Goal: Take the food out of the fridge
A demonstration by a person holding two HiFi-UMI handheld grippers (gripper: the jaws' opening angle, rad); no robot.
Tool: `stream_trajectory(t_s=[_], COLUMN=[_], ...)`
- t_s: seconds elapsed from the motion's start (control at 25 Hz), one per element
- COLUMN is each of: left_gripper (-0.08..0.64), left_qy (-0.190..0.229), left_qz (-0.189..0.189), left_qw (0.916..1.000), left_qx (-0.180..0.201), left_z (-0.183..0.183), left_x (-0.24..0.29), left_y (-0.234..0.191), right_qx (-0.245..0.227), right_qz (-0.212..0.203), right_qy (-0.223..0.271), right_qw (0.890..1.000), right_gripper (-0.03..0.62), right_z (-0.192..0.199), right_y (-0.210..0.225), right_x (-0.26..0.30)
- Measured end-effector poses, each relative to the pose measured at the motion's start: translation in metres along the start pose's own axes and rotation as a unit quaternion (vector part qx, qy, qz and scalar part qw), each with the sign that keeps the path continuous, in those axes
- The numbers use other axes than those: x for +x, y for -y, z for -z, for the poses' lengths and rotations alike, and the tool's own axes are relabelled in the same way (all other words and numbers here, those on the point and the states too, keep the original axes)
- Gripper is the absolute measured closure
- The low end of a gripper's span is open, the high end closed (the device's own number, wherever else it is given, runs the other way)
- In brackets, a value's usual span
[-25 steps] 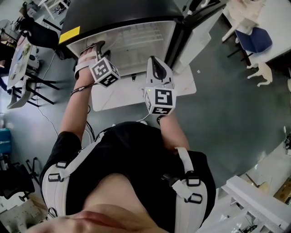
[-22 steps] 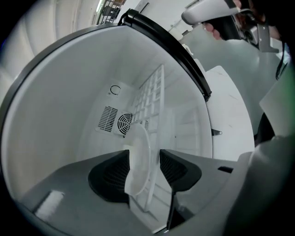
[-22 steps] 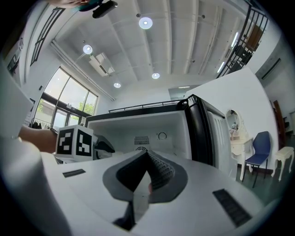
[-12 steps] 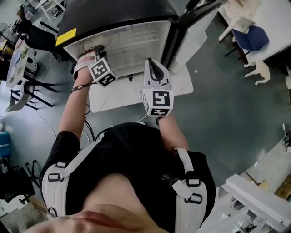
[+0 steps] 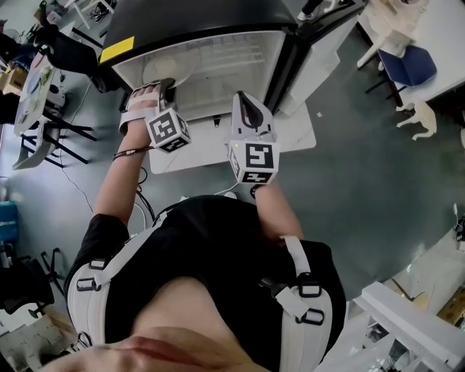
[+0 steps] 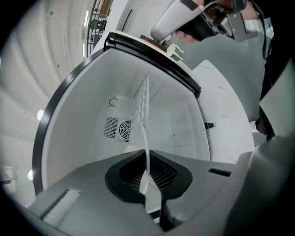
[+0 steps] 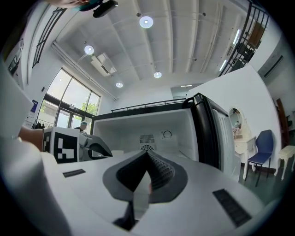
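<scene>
The open fridge (image 5: pixel 190 16) stands in front of me, with a white inside and a wire shelf (image 5: pixel 218 52). My left gripper (image 5: pixel 167 86) reaches into its left side beside a pale round thing (image 5: pixel 153 70). In the left gripper view the jaws (image 6: pixel 148 177) are closing and hold a thin white edge (image 6: pixel 147 138) seen end-on. It lines up with the wire shelf (image 6: pixel 140 97); whether it is a plate or the shelf I cannot tell. My right gripper (image 5: pixel 245 98) hovers level before the fridge's middle, shut (image 7: pixel 146 159) and empty.
The fridge door (image 5: pixel 314 49) hangs open at the right. A white mat (image 5: pixel 290 134) lies on the grey floor below the fridge. A blue chair (image 5: pixel 407 62) stands far right. Dark chairs and desks (image 5: pixel 43 80) crowd the left.
My left gripper has drawn back a little from the fridge toward me. The right gripper has kept its place.
</scene>
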State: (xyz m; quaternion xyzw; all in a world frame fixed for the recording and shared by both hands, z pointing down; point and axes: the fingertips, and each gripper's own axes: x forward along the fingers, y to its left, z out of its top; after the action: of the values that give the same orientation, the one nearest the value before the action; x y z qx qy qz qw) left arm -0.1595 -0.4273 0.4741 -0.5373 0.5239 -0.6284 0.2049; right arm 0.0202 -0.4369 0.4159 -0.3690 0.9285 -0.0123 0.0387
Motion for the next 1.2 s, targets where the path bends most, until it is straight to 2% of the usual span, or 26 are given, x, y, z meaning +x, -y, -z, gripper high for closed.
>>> stream_trajectory(t_s=[0.44,0.76,1.2], left_gripper=[0.541,0.541,0.541], left_qy=[0.090,0.129,0.146], left_qz=[-0.058,-0.053,-0.030], left_qw=[0.9937,0.9885,0.9862], left_qx=[0.034,0.059,0.071], left_z=[0.000,0.014,0.050], left_x=[-0.067,-0.124,-0.169], left_y=[0.003,0.024,0.061], right_qx=[0.011,0.007,0.006], right_qz=[-0.016,-0.005,0.004], right_qy=[0.010,0.021,0.009], right_qw=[1.000,1.000,1.000], right_gripper=[0.585,0.586,0.586], right_z=[-0.009,-0.021,-0.011], right_y=[-0.045,-0.081,-0.131], right_x=[-0.004,-0.015,-0.038])
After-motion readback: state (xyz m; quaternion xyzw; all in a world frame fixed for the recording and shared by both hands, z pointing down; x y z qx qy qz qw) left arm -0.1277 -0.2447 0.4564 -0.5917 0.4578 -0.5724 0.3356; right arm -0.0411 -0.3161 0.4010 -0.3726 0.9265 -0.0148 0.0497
